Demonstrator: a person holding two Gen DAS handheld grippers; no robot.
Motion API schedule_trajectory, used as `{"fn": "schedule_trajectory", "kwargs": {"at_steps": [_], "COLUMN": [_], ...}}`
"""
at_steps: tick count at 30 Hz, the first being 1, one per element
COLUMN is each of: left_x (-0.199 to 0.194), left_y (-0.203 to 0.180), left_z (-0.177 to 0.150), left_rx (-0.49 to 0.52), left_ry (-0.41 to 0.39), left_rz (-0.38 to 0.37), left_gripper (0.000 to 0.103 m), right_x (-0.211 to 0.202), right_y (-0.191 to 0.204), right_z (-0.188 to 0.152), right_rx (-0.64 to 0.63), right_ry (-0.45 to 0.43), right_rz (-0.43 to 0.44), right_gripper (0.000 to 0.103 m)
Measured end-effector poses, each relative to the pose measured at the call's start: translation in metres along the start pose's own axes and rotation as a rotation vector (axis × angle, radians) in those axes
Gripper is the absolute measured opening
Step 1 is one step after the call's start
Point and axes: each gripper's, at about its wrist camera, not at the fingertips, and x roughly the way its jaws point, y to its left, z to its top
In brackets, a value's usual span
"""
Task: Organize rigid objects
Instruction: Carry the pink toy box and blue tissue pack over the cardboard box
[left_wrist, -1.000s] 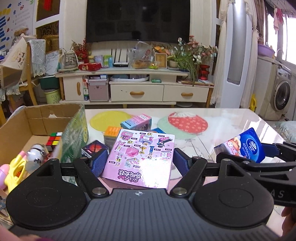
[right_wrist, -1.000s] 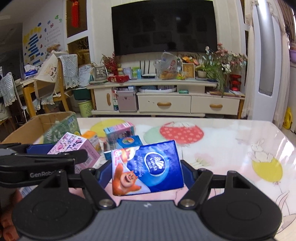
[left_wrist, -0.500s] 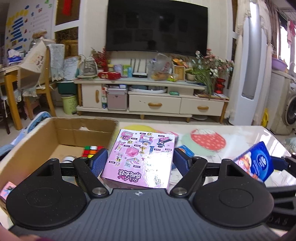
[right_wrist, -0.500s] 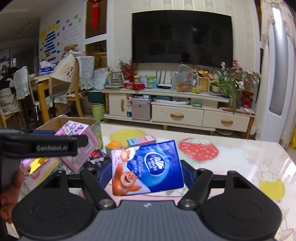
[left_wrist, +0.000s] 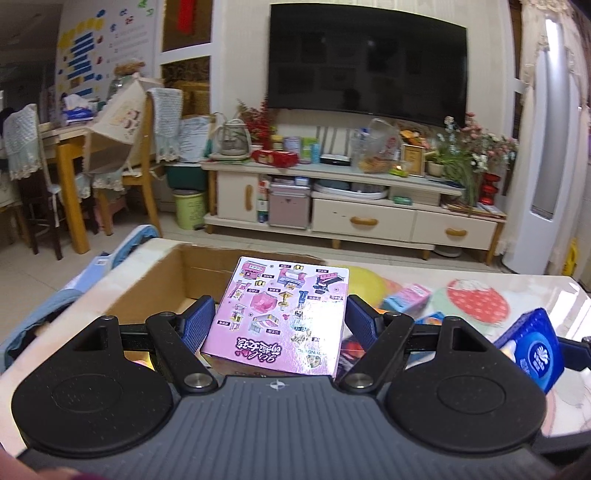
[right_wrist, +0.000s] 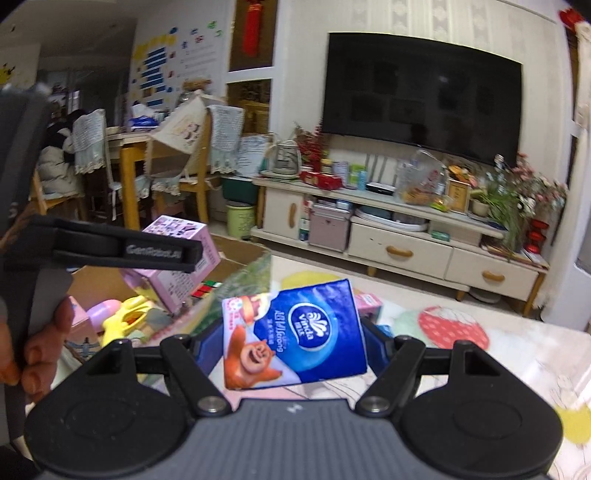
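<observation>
Over the cardboard box: my left fingers hold the pink toy box above the open cardboard box, its printed top face up and level
Left fingers: clamped on the two sides of the pink toy box, blue pads pressed flat on it
Right fingers: my right fingers are clamped on the blue Vinda tissue pack, which sits tilted between them, bear picture toward the camera
Where the tissue pack is: in the air just right of the cardboard box's green-printed side wall, above the tabletop
Seen from the right wrist: my left hand grips its handle at the frame's left edge, the pink toy box hanging over the carton
Inside the carton: a colour cube and a yellow and pink plastic toy
On the tabletop: a small pink and blue carton lies beyond the toy box, near a red dotted round print
</observation>
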Motion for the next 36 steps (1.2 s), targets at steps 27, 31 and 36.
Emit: {"fn": "schedule_trajectory", "kwargs": {"at_steps": [27,31,36], "left_x": [0.021,0.022,0.024], "left_y": [0.035,0.036,0.035], "left_z": [0.013,0.014,0.014], "left_rx": [-0.13,-0.142,-0.156], "left_ry": [0.071,0.077,0.087], "left_rz": [0.19,0.2,0.212], "left_gripper": [0.096,0.096,0.096], "right_x": [0.066,0.078,0.087], "right_y": [0.101,0.11,0.118], "right_z": [0.028,0.024,0.02], "right_rx": [-0.268,-0.277,-0.291], "right_ry": [0.033,0.051,0.063], "right_rz": [0.202,0.215,0.231], "right_gripper": [0.074,0.074,0.074]}}
